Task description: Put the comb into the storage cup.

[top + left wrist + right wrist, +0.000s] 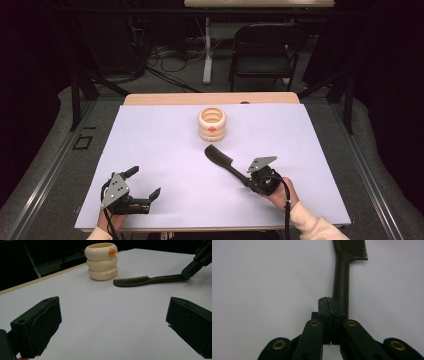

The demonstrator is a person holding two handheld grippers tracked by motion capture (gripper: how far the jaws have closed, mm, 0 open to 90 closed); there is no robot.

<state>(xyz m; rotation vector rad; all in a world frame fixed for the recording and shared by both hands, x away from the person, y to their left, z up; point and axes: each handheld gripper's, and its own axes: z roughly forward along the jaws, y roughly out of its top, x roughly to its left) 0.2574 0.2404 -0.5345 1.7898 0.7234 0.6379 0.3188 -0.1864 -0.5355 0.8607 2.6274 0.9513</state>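
Fingers of the right gripper [248,181] are pressed together on the end of the comb [222,161] handle, so the comb sticks out ahead like a pointer, its toothed head aimed up the table [150,130] toward the holder [212,124]; that grip at the far end probably leaves the whole head free to go in first. From the high view, the left gripper [146,183] rests near the front left corner with its fingers wide apart and nothing between them, out of the way. Bare table lies between comb and holder, and the holder stands well in from the far edge.

From the left gripper view, its two pads [37,327] frame open table; the comb [147,280] lies low and near level, teeth just beside the holder [102,261] but apart from it.

From the right gripper view, the shut fingers [329,308] sit against the comb [342,282] handle, which runs straight ahead over clear surface.
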